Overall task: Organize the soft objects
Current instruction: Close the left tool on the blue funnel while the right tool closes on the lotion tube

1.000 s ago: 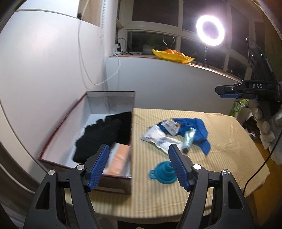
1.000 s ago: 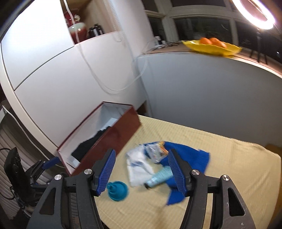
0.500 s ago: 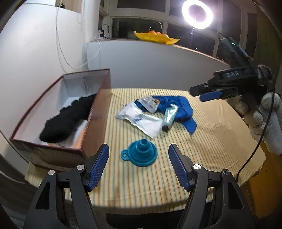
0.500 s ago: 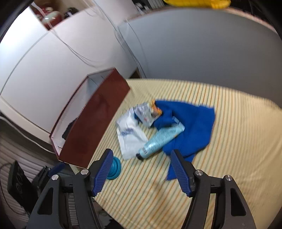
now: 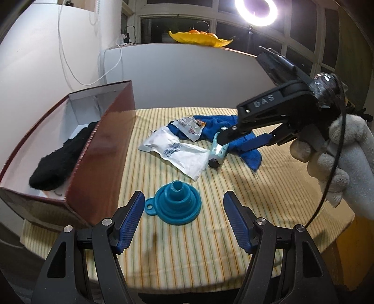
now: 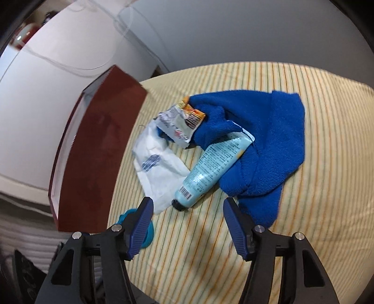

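A blue towel lies crumpled on the striped table. A light-blue tube rests on its edge, beside a white pouch and a snack packet. My right gripper hovers just short of the tube's cap; its jaws are closing with nothing between them. In the left wrist view my left gripper stands open just above a teal folding funnel. The red box at left holds a black fuzzy cloth. The right gripper, held by a gloved hand, shows over the towel.
The table carries a yellow striped cloth; its front edge is close below the left gripper. A white counter behind bears a yellow fruit bowl. A ring light shines at top right.
Both grippers have sunk toward the table. The left one swung from the box to the funnel. The right one tipped downward and closed in on the tube and towel.
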`<state>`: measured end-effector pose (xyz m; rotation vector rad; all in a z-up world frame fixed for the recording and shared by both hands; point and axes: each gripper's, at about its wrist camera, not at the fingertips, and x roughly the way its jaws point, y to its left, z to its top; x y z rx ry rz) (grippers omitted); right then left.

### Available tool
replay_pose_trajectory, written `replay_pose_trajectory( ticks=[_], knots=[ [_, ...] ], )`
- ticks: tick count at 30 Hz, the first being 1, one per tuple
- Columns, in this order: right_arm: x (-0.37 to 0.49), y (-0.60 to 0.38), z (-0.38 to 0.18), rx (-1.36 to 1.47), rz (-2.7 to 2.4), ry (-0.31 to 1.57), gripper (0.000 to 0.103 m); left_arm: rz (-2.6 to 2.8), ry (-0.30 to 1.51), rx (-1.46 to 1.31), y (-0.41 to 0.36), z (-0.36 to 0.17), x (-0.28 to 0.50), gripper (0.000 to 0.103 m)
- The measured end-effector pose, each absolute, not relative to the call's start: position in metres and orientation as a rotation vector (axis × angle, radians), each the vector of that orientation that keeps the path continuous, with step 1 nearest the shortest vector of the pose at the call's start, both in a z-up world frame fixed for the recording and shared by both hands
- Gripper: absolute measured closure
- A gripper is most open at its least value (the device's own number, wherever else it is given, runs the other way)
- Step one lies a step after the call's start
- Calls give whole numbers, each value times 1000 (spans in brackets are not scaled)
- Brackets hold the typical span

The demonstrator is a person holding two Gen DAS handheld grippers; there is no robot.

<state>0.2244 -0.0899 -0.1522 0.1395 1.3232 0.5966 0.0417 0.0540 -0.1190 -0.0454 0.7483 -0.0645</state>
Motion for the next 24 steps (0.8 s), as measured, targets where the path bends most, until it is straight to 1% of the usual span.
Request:
replay_pose_trajectory(
  ticks=[9,14,18,24],
  knots=[
    [241,-75,-169,164,522,1356,49,-43,755,-2,52,-132,53,33],
    [243,-64,-167,103,478,1332,49,-30,760,-1,54,-138,59,33],
    [245,-55,-167,9,434,1307,55,-27,763,4,52,-143,63,33],
    [246,-41,-168,-109,409,1296,57,-28,772,-5,52,-149,71,33]
  ],
)
